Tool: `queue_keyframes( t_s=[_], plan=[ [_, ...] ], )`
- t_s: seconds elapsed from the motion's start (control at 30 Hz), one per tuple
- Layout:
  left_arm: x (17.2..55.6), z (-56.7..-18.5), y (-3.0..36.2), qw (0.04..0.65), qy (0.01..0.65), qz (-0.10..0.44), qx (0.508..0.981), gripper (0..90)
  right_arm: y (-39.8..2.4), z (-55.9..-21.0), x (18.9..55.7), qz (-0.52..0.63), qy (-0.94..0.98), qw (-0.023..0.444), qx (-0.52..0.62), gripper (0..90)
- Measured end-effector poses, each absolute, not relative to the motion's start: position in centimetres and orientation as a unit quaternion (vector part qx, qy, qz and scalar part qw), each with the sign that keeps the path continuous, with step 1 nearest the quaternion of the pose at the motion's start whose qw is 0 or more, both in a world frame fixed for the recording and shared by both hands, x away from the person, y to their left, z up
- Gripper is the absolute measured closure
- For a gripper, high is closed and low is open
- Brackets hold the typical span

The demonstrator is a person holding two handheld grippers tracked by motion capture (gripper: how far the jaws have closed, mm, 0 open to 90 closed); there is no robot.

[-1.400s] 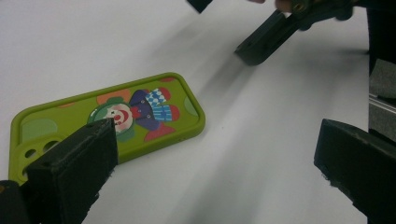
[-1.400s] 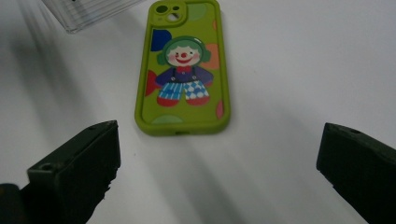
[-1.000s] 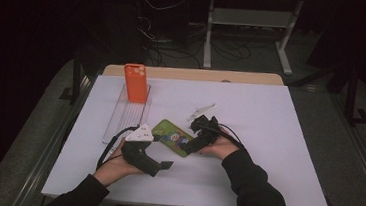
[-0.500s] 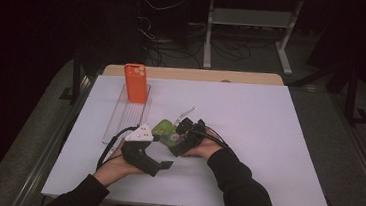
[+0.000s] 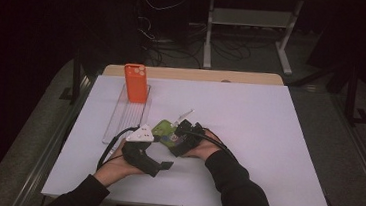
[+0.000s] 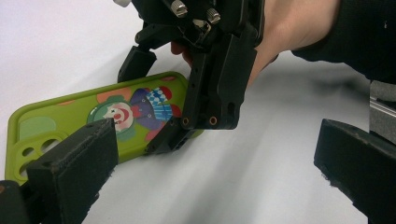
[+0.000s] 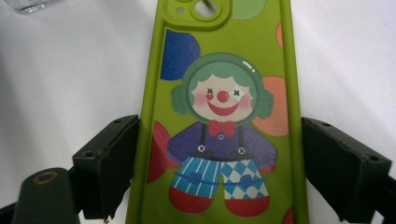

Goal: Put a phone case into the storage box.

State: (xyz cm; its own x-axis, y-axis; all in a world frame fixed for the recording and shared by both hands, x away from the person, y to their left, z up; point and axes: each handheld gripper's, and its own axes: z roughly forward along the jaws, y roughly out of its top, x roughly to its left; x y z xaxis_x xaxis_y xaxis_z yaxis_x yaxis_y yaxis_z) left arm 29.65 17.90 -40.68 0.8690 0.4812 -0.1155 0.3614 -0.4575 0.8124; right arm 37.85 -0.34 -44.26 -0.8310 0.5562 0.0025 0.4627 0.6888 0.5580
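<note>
While the right claw (image 5: 181,133) straddles the green phone case (image 7: 219,116), the findings stand as follows.

Green phone case: lies flat, clown print up, on the white table (image 5: 268,140), left of centre in the high view; camera cut-outs at the top of the right gripper view.

Right claw: jaws have just been closing, one on each long edge of the case. A sliver of table shows between the right jaw and the edge; the left jaw stands at the edge, contact not confirmed. Judged not yet a grip.

Left claw (image 5: 158,167): rests low at the lower left of the high view, jaws wide, nothing between them. In the left gripper view (image 6: 210,172) it faces the case and the other claw from just beside.

Orange phone case (image 5: 136,83): upright at the far end of the clear rack (image 5: 124,115), upper left of the high view, well apart from the claws.

Done so far: right claw aligned over the green case.

Left to do, by judgement: close fully, lift, and likely carry the case to the rack beside the orange one.

Risk: smooth, thin edges may slip from the pads.
</note>
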Motion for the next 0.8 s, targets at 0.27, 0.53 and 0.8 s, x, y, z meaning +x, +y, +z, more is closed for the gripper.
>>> queue_keyframes(
  t_s=[0.27,0.53,0.8],
  plan=[
    [29.6,-40.7,17.9,0.459,0.247,0.066,0.851,0.0,-0.3,-44.2,37.8,0.278,0.914,0.08,0.285,15.3],
    [29.8,-40.6,18.1,0.461,0.241,0.061,0.852,0.0,-1.2,-43.7,38.1,0.29,0.909,0.072,0.292,15.4],
    [30.1,-40.4,18.0,0.467,0.238,0.059,0.85,0.0,-4.0,-42.4,38.1,0.299,0.908,0.078,0.285,15.3]
  ],
)
